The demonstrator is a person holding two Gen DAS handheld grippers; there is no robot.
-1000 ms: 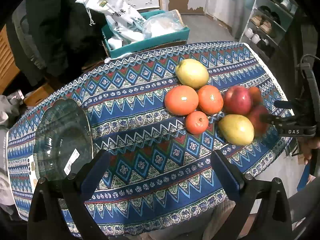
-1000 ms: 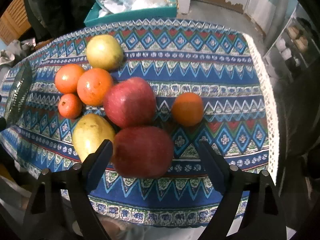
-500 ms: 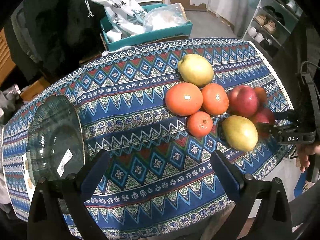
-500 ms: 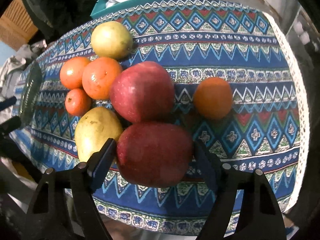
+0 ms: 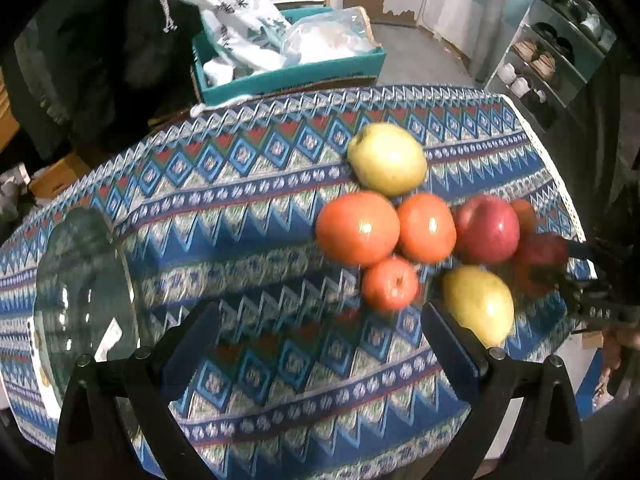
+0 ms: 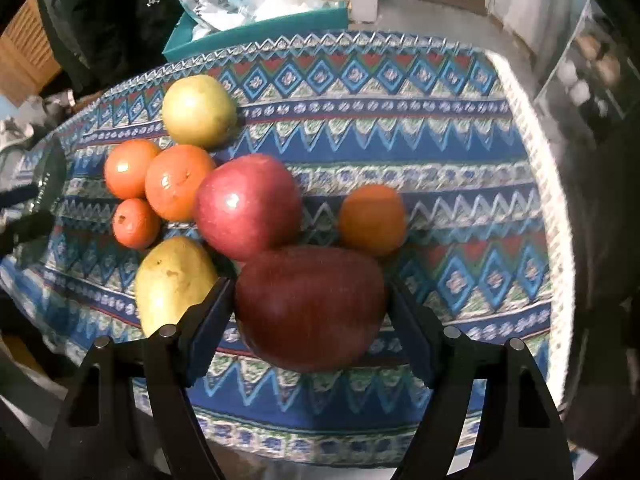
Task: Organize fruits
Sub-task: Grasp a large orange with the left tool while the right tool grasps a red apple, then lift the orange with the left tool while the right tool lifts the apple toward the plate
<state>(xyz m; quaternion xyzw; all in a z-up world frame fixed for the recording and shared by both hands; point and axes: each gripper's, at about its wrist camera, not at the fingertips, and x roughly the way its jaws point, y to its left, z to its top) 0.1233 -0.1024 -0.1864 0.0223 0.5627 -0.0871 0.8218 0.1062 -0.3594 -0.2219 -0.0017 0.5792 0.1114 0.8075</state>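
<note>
The dark red apple (image 6: 310, 308) lay at the near edge of the patterned tablecloth (image 6: 400, 128), directly between the two fingers of the right gripper (image 6: 308, 304), its broad side running from one pad to the other. That was the relation the coming lift turned on — the fruit sat square in the jaws, neither ahead of them nor off to one side. The jaws had just been closing with the apple between them, and in the right wrist view both pads met its flanks, so the grip looked made or very nearly so. Just behind it rested a brighter red apple (image 6: 248, 206), touching or almost touching; a yellow pear (image 6: 172, 280) crowded the left finger (image 6: 208, 320), and a small orange (image 6: 372, 218) sat just beyond the right one.

Farther out were three orange fruits (image 6: 180, 188) in a cluster and a second pear (image 6: 198, 110) behind them.

The left gripper (image 5: 320, 344) hung over bare cloth with its fingers wide apart and nothing between them, the pear (image 5: 478, 304) just beside its right finger. The glass bowl (image 5: 84, 296) — the likely destination — stood well apart at the table's far left, nearer the left hand than the right. A teal box (image 5: 288, 72) of bags stood beyond the table.
</note>
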